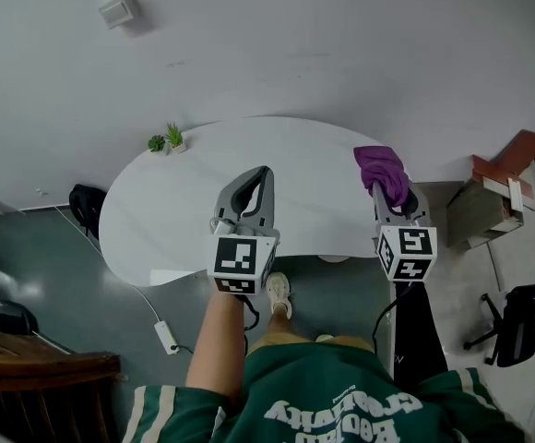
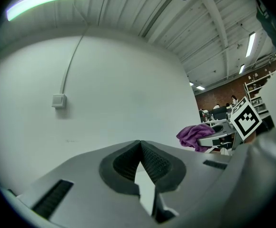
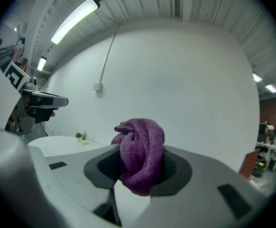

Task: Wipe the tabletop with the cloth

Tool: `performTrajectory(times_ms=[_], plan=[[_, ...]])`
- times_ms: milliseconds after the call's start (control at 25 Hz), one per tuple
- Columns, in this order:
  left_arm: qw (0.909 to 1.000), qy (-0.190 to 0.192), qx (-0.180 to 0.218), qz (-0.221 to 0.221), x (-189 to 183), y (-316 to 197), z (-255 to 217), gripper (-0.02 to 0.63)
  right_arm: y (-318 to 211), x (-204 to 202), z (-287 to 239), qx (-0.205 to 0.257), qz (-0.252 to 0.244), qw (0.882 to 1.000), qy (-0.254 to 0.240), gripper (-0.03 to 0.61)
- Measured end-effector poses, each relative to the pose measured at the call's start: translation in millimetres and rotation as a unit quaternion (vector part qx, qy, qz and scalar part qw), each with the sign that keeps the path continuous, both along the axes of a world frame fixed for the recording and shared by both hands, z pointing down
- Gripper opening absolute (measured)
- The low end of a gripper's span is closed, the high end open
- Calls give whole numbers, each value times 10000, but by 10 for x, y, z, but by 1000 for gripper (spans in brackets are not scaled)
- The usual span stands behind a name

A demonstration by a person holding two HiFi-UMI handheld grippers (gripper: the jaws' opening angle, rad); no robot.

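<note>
- While the cloth is bunched into a wad and clamped between the jaws of the right gripper, it hangs over the right end of the tabletop and does not appear to touch it. Treat the descent to the surface as the step in hand.
- Lower the right gripper until the wad presses on the surface. A bundled cloth probably wipes only a narrow track, so tilt the jaws down to let more fabric bear.
- Hold the clamp firm; friction may drag a loose wad out.
- Hold the left gripper, whose jaws are together on nothing, clear of the stroke path over the table's middle.
- End each stroke short of the small plants at the far left edge.
</note>
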State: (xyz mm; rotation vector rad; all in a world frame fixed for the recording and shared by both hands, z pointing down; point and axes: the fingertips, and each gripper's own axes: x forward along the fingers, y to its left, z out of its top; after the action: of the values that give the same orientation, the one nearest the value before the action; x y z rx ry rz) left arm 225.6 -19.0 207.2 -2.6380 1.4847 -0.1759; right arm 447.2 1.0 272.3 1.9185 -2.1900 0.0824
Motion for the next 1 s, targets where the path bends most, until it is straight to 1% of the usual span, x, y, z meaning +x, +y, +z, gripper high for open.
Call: performTrajectory(times_ms=[200, 360, 440, 520, 640, 720, 800, 1000], plan=[[9993, -77, -34, 377, -90, -793, 99, 0, -652, -126, 180, -277, 374, 9989, 84, 146], [9970, -26, -231, 744, -87, -1330, 276, 0, -1031, -165, 362, -503, 757, 9958, 94, 147], [9950, -85, -310, 949, -41, -1519, 369, 0, -1159, -161, 454, -622, 949, 9935, 70, 147], [9925, -88, -292, 1185, 57, -1673, 404, 0, -1277, -115, 527, -717, 1112, 9912, 78, 147], [9885, 20, -215, 1495, 200, -1834, 447, 0, -1402, -40, 652, -833, 1259, 9884, 180, 147], [9857, 106, -244, 1667, 288, -1906, 507, 0, -1454, 34, 748, -911, 1348, 9864, 244, 147], [9841, 182, -362, 1730, 368, -2000, 598, 0, -1510, 147, 850, -996, 1473, 9837, 279, 149], [9861, 188, -622, 1532, 548, -2254, 830, 0, -1730, 414, 1088, -1064, 1529, 9821, 277, 158]])
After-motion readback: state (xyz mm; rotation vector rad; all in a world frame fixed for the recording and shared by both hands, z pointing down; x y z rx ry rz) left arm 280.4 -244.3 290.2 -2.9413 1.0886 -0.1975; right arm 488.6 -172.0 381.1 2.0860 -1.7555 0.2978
